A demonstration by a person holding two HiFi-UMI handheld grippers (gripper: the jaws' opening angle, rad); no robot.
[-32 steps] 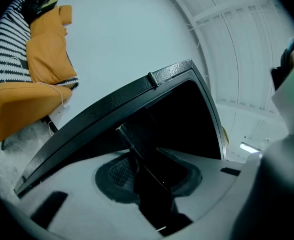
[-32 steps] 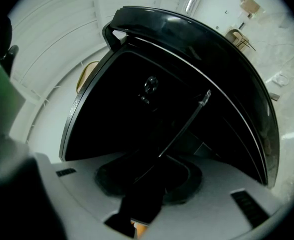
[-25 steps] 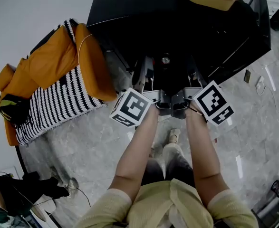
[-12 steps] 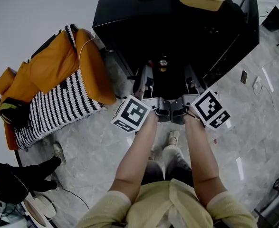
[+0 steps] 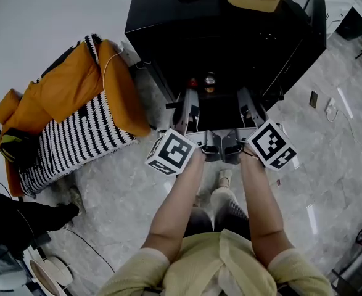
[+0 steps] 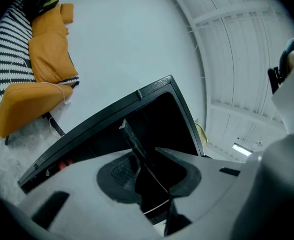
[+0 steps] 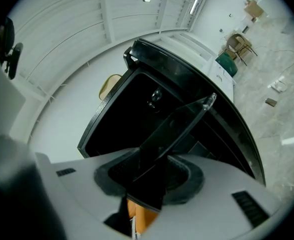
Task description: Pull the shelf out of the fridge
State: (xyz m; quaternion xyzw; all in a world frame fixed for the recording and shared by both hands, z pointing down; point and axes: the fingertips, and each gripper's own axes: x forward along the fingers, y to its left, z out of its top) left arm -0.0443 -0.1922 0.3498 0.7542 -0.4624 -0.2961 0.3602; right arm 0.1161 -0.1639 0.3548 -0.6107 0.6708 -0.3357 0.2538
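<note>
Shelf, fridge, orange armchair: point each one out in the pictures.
shelf (image 7: 179, 121), right gripper view, on its dark glass panel.
fridge (image 5: 168, 23), head view, on its black top.
orange armchair (image 5: 63, 85), head view, on an orange cushion.

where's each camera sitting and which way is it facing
Head view: on the person's head, looking steeply down at fridge, shelf; both arms, left gripper, right gripper show.
Left gripper view: on that gripper, facing the fridge along its jaws, which have just been closing on the shelf's edge.
Right gripper view: same on the right, jaws gripping the shelf.
Shared: all show fridge and shelf; head and left views, the chair.
</note>
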